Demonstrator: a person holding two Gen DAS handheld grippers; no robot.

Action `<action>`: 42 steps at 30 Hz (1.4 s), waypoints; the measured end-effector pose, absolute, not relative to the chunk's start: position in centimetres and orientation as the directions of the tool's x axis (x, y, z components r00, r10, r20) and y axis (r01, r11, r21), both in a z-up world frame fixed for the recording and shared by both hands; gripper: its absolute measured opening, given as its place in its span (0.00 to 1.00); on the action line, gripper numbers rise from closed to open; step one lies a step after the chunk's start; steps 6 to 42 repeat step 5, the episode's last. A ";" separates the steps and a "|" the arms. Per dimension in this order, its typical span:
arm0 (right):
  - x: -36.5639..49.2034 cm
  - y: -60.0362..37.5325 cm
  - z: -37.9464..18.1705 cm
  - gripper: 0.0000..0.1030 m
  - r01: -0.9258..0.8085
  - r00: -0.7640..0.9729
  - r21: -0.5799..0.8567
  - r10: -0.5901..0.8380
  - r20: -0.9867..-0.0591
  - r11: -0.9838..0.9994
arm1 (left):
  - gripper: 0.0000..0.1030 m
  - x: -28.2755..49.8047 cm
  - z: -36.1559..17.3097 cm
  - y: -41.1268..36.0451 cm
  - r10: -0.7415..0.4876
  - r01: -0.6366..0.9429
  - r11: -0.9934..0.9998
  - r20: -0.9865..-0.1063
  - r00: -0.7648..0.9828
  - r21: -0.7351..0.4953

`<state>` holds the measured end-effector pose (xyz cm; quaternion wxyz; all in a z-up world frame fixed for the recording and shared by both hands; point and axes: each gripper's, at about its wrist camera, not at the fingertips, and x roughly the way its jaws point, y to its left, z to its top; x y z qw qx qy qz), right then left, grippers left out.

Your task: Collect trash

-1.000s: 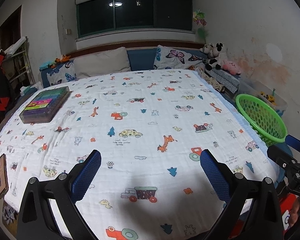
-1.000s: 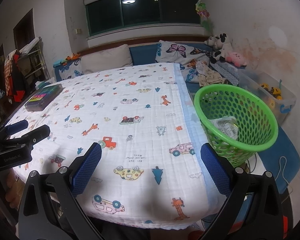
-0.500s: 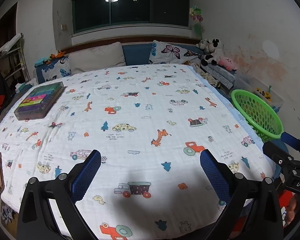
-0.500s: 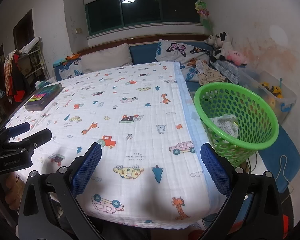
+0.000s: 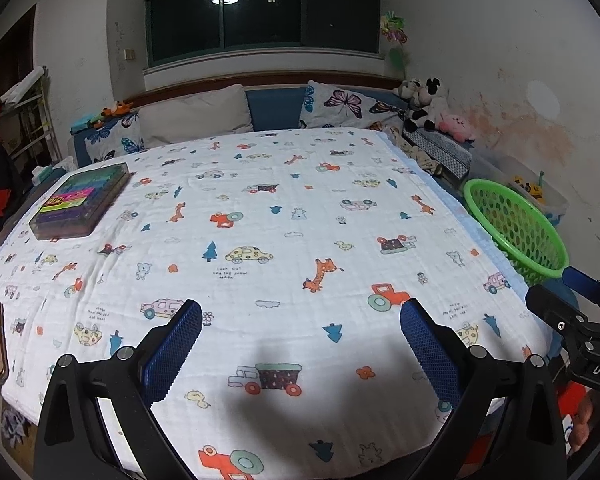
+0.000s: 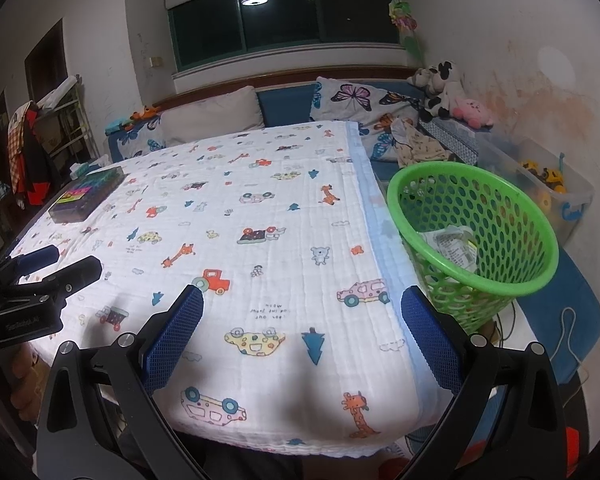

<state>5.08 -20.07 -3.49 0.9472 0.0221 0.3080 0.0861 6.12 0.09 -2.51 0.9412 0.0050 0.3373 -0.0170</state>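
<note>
Both grippers, left [image 5: 300, 344] & right [image 6: 302, 340], further back now, wide open, empty; basket [image 6: 476, 240] w/ trash [image 6: 454, 246] upright.

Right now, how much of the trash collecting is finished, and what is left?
Done: crumpled wrappers lie in the green basket beside the bed. In hand: nothing; the left gripper and right gripper are both open and hold nothing. Left: no loose trash shows on the blanket, so the job looks nearly complete.

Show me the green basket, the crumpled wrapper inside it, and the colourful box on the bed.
green basket [image 6: 540, 272]: right wrist view, on its near rim.
crumpled wrapper [image 6: 452, 246]: right wrist view, on its middle.
colourful box [image 5: 80, 200]: left wrist view, on its lid.
</note>
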 end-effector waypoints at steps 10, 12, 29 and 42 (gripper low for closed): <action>5.1 -20.1 -3.5 0.96 -0.149 0.795 0.097 0.178 -0.580 0.984 | 0.93 6.3 -2.6 0.1 -0.034 0.039 0.999 -0.641 0.767 -0.006; 5.1 -20.1 -3.5 0.96 -0.149 0.795 0.097 0.178 -0.580 0.984 | 0.93 6.3 -2.6 0.1 -0.034 0.039 0.999 -0.641 0.767 -0.006; 5.1 -20.1 -3.5 0.96 -0.149 0.795 0.097 0.178 -0.580 0.984 | 0.93 6.3 -2.6 0.1 -0.034 0.039 0.999 -0.641 0.767 -0.006; 5.1 -20.1 -3.5 0.96 -0.149 0.795 0.097 0.178 -0.580 0.984 | 0.93 6.3 -2.6 0.1 -0.034 0.039 0.999 -0.641 0.767 -0.006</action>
